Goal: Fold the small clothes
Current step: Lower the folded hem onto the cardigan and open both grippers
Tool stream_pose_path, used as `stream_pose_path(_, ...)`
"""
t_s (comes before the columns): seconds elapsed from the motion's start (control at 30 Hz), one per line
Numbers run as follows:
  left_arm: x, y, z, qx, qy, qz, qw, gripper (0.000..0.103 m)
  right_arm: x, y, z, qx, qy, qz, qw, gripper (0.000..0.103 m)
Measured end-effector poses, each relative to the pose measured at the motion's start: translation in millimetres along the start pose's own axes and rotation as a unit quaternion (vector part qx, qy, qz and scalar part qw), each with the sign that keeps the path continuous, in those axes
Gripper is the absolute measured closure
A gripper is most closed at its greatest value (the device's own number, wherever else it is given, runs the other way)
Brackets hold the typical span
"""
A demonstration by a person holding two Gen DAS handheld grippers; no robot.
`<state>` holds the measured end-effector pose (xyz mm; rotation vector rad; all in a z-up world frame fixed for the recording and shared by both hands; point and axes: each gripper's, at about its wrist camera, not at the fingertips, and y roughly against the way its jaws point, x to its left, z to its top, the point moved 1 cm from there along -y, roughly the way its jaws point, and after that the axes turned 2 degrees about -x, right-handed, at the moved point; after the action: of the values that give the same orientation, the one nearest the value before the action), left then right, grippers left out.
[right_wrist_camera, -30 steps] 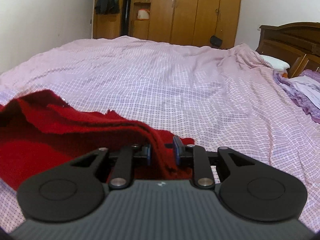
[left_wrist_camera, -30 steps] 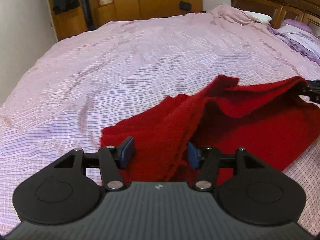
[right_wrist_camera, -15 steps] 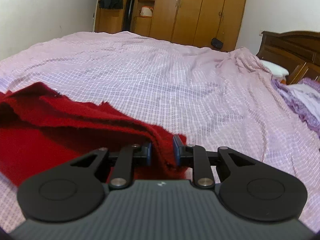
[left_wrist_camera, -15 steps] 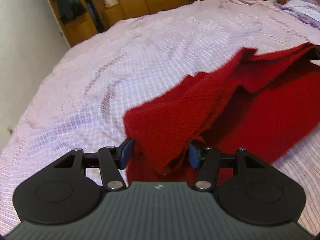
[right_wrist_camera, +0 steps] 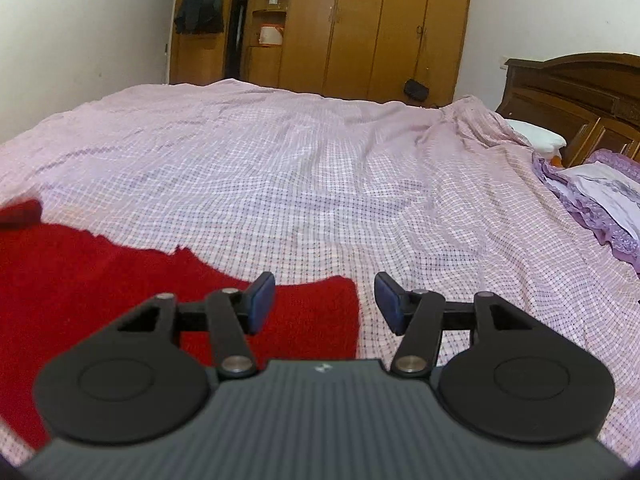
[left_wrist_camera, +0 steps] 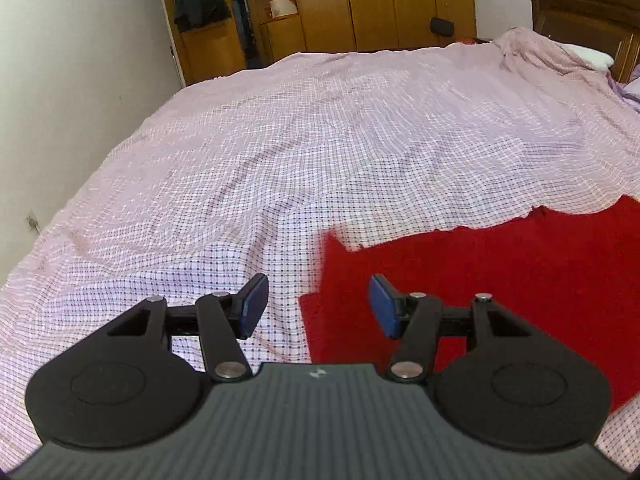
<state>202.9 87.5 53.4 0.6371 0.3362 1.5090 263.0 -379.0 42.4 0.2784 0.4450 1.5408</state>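
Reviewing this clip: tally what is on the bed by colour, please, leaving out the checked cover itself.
Red: 1, the red cloth, lying flat on the checked bedspread.
White: 1, a pillow by the headboard.
Purple: 1, a heap of frilled bedding at the right edge.
Total: 3.
Neither tongs hold anything.

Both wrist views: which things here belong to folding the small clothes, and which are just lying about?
Part of the job:
- red fleecy cloth, lying flat on the bed
- left gripper, open, over the cloth's corner
- right gripper, jaws just opened, gripping nothing

Just lying about:
- pink checked bedsheet
- purple frilled pillow
- white pillow
- wooden wardrobe
- dark wooden headboard
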Motion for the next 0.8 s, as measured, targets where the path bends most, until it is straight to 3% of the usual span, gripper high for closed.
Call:
stream_pose_path(0.2, -10, -12, -19, 0.024, 0.002, -0.025, 0.9994, 0.041, 6, 5, -13, 0.01, -0.004, 0.044, 0.999, 0.046)
stream_pose_path(0.33, -13, -32, -42, 0.06, 0.014, -0.013, 0.998, 0.04, 11, -9, -28, 0.044, -0.011, 0.058, 0.997, 0.047)
stream_pose_path(0.47, -5, -37, -50, 0.069, 0.053, -0.015, 0.9961, 0.035, 7, -30, -44, 0.064, -0.035, 0.072, 0.995, 0.047)
stream_pose_path(0.63, -6, -34, -56, 0.06, 0.048, -0.003, 0.997, 0.034, -2, -47, -44, 0.069, -0.067, 0.087, 0.992, 0.045)
stream_pose_path(0.8, -5, -18, -54, 0.064, 0.045, 0.003, 0.9969, 0.034, -8, -34, -37, 0.074, -0.101, 0.086, 0.988, 0.044)
